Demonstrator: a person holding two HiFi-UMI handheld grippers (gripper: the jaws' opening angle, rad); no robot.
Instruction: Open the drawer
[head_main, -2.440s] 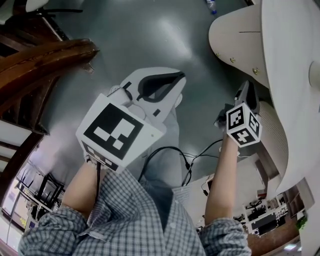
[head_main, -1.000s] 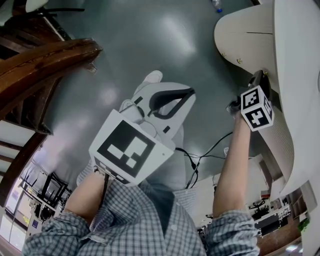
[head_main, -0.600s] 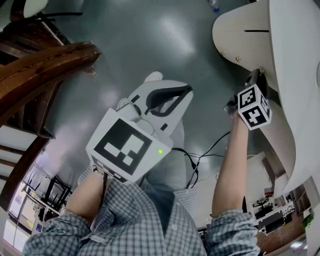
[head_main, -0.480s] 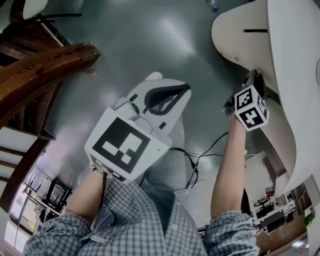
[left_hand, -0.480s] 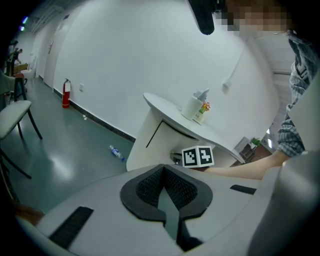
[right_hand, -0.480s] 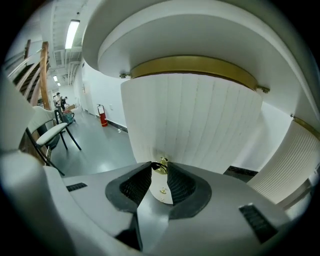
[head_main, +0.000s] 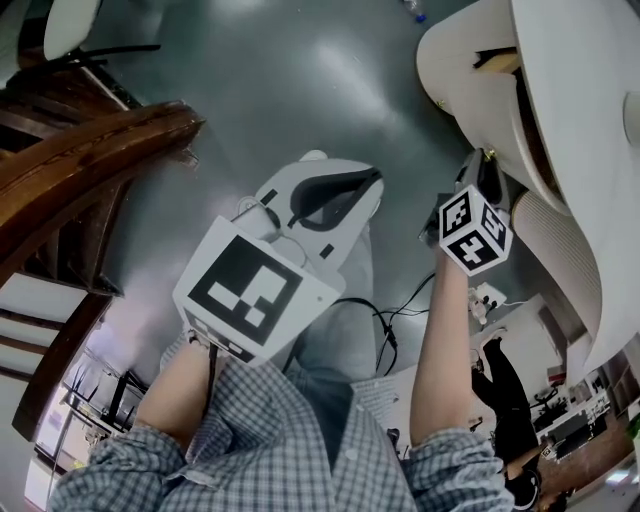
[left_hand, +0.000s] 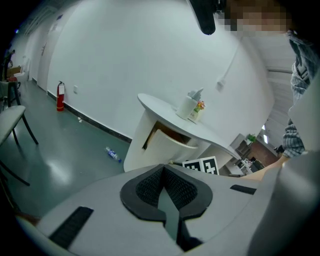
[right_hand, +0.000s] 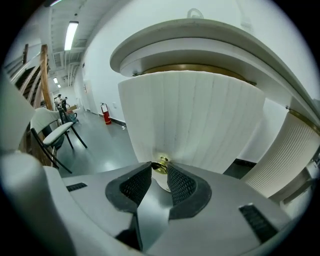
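Note:
The white ribbed drawer front (right_hand: 190, 115) of a curved white desk (head_main: 590, 120) stands pulled out, with a dark gap (head_main: 522, 110) showing under the desk top. My right gripper (right_hand: 159, 168) is shut on the drawer's small brass knob (right_hand: 160, 164), one pad on each side of it. In the head view the right gripper (head_main: 478, 168) sits at the drawer front (head_main: 480, 90), below its marker cube (head_main: 472, 232). My left gripper (head_main: 368, 182) hangs in the air over the floor, shut, with nothing between its pads (left_hand: 162, 170). The left gripper view also shows the part-open drawer (left_hand: 167, 145).
A cup with tissue (left_hand: 192, 107) stands on the desk top. A plastic bottle (left_hand: 112, 154) lies on the grey floor, and a fire extinguisher (left_hand: 60, 102) stands by the wall. A wooden staircase (head_main: 80, 150) is at the left, a chair (right_hand: 50, 130) stands farther off, and cables (head_main: 380, 320) trail near the person's feet.
The right gripper has drawn back from the desk with the knob in it, and the drawer front has come out, opening a dark gap. The left gripper has stayed put.

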